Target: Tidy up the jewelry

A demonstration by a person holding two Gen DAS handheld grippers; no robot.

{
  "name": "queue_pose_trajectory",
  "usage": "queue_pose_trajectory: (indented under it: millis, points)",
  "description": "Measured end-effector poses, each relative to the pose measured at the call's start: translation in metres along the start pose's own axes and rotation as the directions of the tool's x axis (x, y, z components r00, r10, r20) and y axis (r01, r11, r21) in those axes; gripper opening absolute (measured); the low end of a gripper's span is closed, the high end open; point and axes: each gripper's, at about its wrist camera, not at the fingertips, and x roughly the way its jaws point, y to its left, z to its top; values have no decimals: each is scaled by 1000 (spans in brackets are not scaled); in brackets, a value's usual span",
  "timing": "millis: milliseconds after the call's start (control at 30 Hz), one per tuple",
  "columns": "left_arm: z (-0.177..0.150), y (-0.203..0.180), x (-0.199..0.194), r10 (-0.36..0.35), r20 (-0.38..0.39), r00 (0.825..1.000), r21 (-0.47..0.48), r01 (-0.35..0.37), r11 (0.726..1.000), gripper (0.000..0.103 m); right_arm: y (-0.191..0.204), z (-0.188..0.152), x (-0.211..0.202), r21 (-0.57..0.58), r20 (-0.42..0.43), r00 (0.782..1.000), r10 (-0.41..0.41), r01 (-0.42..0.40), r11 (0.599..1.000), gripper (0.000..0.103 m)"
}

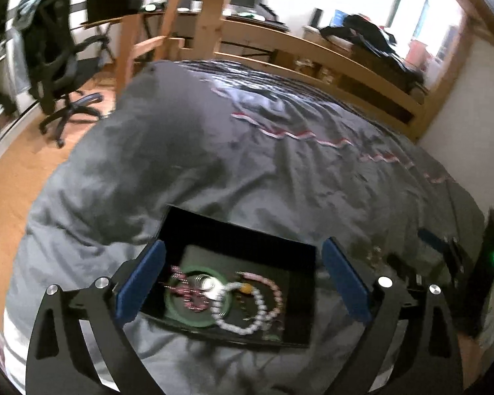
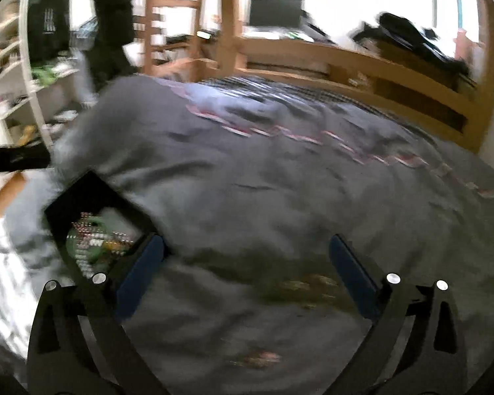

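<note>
A black open jewelry box (image 1: 240,240) lies on the grey bedspread (image 1: 247,151). Inside it are a green bangle (image 1: 174,312), a white bead bracelet (image 1: 243,322), a pink bead bracelet (image 1: 273,289) and a red-and-white beaded piece (image 1: 187,293). My left gripper (image 1: 243,279) is open, its blue fingers either side of the box. The box (image 2: 79,194) also shows at the left of the blurred right wrist view. My right gripper (image 2: 247,273) is open and empty over the bedspread, with small gold-coloured jewelry pieces (image 2: 306,286) blurred between its fingers and a reddish piece (image 2: 260,358) nearer.
A wooden bed frame (image 1: 313,56) runs along the far side. A black office chair (image 1: 59,65) stands on the wood floor at the left. The other gripper's black body (image 1: 490,263) is at the right edge. White shelves (image 2: 23,75) stand far left.
</note>
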Motion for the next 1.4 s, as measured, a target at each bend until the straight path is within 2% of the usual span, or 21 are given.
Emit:
queue_pose_trajectory:
  millis: [133, 300, 400, 467, 500, 533, 567, 600, 633, 667, 800, 933, 967, 1000, 1033, 1067, 1100, 1133, 1200, 1267, 1400]
  points:
    - [-11, -31, 16, -18, -21, 1000, 81, 20, 996, 94, -42, -5, 5, 82, -59, 997, -40, 45, 996, 99]
    - [-29, -70, 33, -89, -63, 994, 146, 97, 985, 94, -61, -12, 6, 104, -85, 996, -6, 15, 994, 99]
    - [-45, -98, 40, -135, -85, 987, 202, 150, 968, 94, -75, -18, 10, 114, -86, 994, 63, -53, 992, 99]
    - [-57, -116, 46, -157, -96, 983, 235, 175, 956, 90, -81, -23, 12, 96, -77, 990, 121, -114, 989, 99]
    - [-66, -125, 53, -168, -114, 979, 254, 193, 948, 87, -82, -27, 13, 77, -71, 987, 144, -138, 987, 96]
    - [-72, -132, 60, -169, -136, 976, 264, 200, 944, 78, -82, -29, 14, 72, -74, 985, 158, -153, 986, 93]
    - [-77, -139, 67, -167, -155, 974, 271, 204, 941, 68, -82, -31, 18, 71, -88, 980, 179, -173, 982, 81]
    - [-82, -144, 74, -163, -176, 971, 278, 208, 938, 63, -82, -33, 23, 71, -105, 975, 195, -188, 980, 70]
    - [-88, -147, 81, -158, -197, 968, 282, 211, 936, 55, -81, -36, 29, 62, -121, 972, 202, -195, 979, 68]
    - [-94, -153, 89, -152, -220, 964, 288, 213, 934, 52, -79, -39, 33, 52, -125, 971, 204, -199, 979, 67]
    - [-111, -165, 105, -163, -256, 953, 294, 237, 926, 52, -64, -51, 55, 1, -167, 954, 248, -252, 968, 63]
    - [-121, -172, 120, -138, -282, 949, 303, 225, 926, 52, -57, -61, 75, -29, -213, 958, 191, -201, 979, 63]
    - [-123, -172, 124, -132, -286, 949, 304, 220, 927, 51, -58, -63, 79, -22, -218, 959, 183, -192, 981, 57]
    - [-124, -171, 127, -126, -286, 950, 304, 215, 928, 50, -59, -64, 81, -17, -220, 960, 172, -180, 983, 47]
    - [-123, -171, 130, -119, -287, 951, 301, 207, 931, 46, -63, -63, 81, -4, -212, 963, 167, -171, 985, 41]
    - [-122, -171, 131, -114, -290, 950, 300, 204, 932, 42, -65, -62, 81, 3, -205, 964, 171, -174, 985, 30]
    - [-121, -171, 132, -111, -291, 950, 302, 201, 932, 39, -67, -61, 79, 12, -192, 965, 179, -180, 984, 25]
    - [-119, -170, 131, -105, -288, 952, 305, 195, 932, 29, -67, -60, 79, 14, -187, 966, 178, -178, 984, 22]
    - [-116, -167, 131, -105, -293, 950, 296, 195, 935, 22, -67, -59, 78, 10, -180, 968, 175, -176, 984, 10]
    - [-113, -163, 132, -121, -300, 946, 271, 206, 940, 14, -66, -56, 76, 3, -158, 972, 175, -177, 984, 9]
    - [-104, -158, 129, -145, -299, 943, 252, 224, 941, 9, -66, -51, 64, 21, -105, 970, 220, -219, 976, 9]
